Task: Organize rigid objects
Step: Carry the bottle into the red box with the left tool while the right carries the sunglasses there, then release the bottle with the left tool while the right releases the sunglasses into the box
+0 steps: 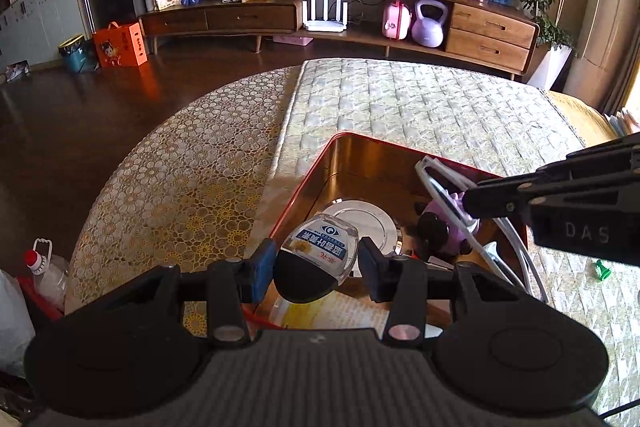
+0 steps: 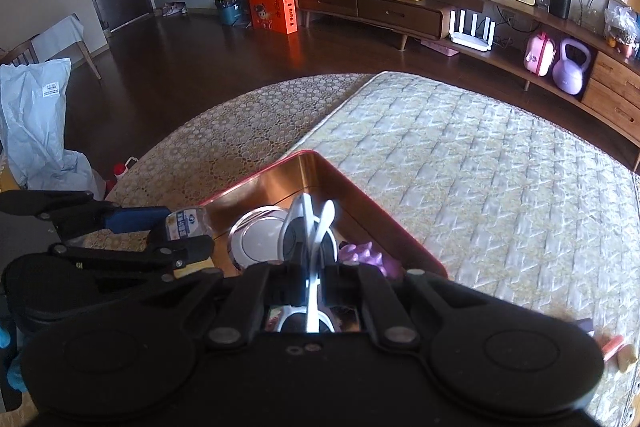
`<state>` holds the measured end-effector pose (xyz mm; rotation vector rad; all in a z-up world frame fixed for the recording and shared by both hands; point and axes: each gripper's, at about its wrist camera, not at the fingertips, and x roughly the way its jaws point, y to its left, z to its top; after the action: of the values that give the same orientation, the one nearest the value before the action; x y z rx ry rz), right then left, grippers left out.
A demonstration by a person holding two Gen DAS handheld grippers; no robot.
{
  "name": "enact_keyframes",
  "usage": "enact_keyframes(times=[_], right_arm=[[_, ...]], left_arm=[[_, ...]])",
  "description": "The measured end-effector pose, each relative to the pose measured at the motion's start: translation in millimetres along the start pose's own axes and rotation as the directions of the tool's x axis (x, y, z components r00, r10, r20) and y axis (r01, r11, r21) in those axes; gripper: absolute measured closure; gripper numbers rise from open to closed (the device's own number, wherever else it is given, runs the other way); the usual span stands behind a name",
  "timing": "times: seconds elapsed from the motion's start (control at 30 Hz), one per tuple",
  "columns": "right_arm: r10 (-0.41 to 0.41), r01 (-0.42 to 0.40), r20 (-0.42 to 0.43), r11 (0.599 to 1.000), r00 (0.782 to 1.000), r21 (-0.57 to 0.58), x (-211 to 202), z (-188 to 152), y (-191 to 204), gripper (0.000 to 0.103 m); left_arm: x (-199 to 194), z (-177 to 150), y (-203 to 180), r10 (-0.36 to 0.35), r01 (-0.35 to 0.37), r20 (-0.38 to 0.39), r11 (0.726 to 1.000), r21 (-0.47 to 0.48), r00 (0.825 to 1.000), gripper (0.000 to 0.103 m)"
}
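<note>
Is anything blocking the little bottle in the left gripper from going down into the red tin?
Partly. The bottle hangs over the tin's near corner; a round white case lies directly below, so it would land on that.

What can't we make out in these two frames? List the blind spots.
- Tin floor near the camera: left wrist view, hidden by the bottle and left gripper.
- Glasses: right wrist view, lower part hidden by the right gripper shut on them.
- Purple toy: both views, shape unclear behind glasses and gripper.
- Bottle label: left wrist view, text too small.
- Green piece: too small to identify.
</note>
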<state>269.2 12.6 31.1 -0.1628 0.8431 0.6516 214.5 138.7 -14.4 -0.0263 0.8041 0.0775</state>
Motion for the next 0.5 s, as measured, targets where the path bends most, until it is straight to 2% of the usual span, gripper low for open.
enact_keyframes(times=[0.5], right_arm=[[0.007,-0.006,-0.055,1.0,0.998,0.009,29.9,-6.0,4.3,0.099]], left_arm=[[35.4,-2.9,-5.8,-0.005,0.004,-0.049,1.0,-0.003,0.999,0.059]])
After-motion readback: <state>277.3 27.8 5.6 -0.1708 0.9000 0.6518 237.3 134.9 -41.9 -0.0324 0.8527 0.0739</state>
